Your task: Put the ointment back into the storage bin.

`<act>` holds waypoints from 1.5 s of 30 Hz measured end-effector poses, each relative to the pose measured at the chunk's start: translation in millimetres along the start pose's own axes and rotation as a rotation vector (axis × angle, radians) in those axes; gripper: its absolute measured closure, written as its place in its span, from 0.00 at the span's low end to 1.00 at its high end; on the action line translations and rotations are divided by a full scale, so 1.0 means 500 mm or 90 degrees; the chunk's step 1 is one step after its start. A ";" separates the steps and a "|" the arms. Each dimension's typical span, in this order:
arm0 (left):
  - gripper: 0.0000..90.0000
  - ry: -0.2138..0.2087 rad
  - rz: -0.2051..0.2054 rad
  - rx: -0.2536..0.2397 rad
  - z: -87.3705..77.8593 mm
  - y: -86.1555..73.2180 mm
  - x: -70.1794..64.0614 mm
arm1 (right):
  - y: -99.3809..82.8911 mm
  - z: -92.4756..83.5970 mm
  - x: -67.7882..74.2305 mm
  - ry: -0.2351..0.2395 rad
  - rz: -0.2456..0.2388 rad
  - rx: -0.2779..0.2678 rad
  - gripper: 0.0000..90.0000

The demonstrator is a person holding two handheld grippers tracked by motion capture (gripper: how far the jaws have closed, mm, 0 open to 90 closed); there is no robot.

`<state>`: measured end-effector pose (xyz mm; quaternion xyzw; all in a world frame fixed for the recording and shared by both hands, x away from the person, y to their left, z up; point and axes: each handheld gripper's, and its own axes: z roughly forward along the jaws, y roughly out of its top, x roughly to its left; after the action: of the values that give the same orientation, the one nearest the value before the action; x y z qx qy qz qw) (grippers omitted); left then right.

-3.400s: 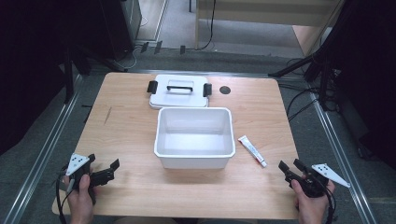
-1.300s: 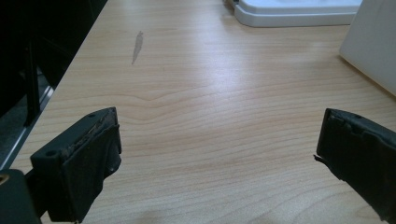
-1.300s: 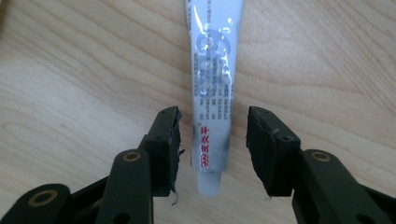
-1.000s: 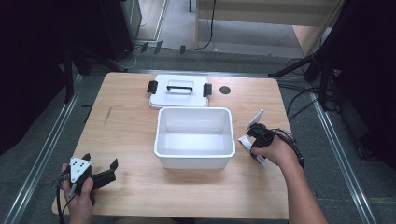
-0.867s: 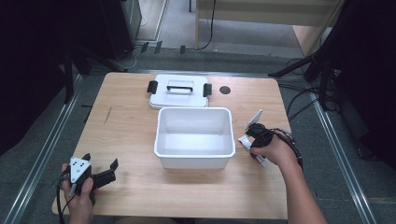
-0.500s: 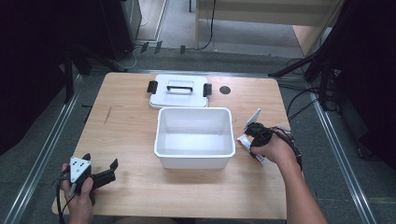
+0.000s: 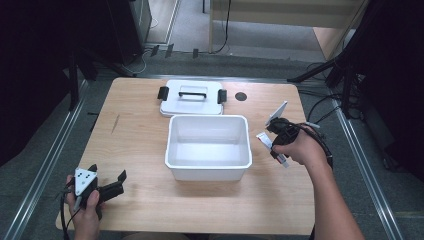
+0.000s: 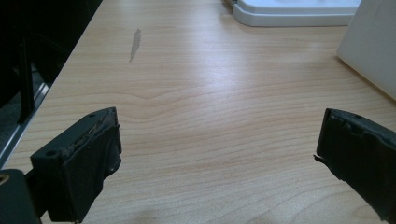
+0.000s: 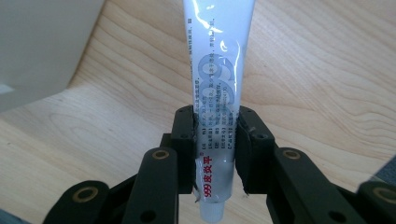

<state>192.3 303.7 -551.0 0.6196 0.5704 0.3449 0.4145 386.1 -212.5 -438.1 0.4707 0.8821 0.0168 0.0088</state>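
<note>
My right gripper (image 9: 215, 135) is shut on a white ointment tube (image 9: 222, 74) with red and grey print, its jaws pressing both sides near the cap end. In the high view the right gripper (image 7: 278, 136) holds the tube (image 7: 265, 141) just above the wood, right of the white bin (image 7: 208, 146). Near the table's front left corner my left gripper (image 7: 114, 186) rests open and low over the wood. Its two black jaws stand wide apart in the left gripper view (image 8: 219, 158) with bare wood between them.
The bin's white lid (image 7: 192, 98) with black clips lies behind it. A small dark round hole (image 7: 241, 96) sits in the table right of the lid. Metal rails run along both table sides, and cables trail at the right.
The right gripper has closed on the tube and lifted it off the table. The left hand has stayed where it was.
</note>
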 end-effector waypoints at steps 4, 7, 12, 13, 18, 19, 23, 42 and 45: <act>0.01 0.000 -0.001 0.000 0.000 0.000 0.000 | 0.005 -0.029 0.003 -0.003 -0.001 -0.003 0.80; 0.01 -0.001 -0.002 -0.001 0.000 0.000 0.001 | 0.008 -0.043 0.004 -0.001 0.002 -0.007 0.80; 0.01 -0.002 -0.002 -0.002 0.000 0.000 0.001 | 0.016 -0.078 0.007 -0.003 -0.001 -0.015 0.80; 0.01 -0.002 -0.002 -0.002 0.000 0.000 0.001 | 0.018 -0.083 0.008 -0.004 -0.004 -0.018 0.80; 0.01 -0.002 -0.002 -0.001 0.000 0.000 0.001 | 0.028 -0.113 0.018 -0.003 -0.011 -0.018 0.80; 0.01 -0.002 -0.004 -0.003 0.001 0.000 0.000 | 0.032 -0.121 0.022 0.000 -0.014 -0.019 0.80; 0.01 -0.002 -0.004 -0.003 0.001 0.000 0.000 | 0.039 -0.136 0.028 0.002 -0.012 -0.018 0.80; 0.01 -0.001 -0.001 0.001 0.001 0.000 0.000 | 0.065 -0.179 0.061 0.014 -0.036 -0.030 0.80; 0.01 -0.001 -0.001 0.001 0.001 0.001 0.000 | 0.070 -0.178 0.067 0.017 -0.042 -0.026 0.80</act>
<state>192.8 303.6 -550.9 0.6200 0.5709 0.3437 0.4142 393.4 -167.1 -347.9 0.4411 0.8965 0.0410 0.0073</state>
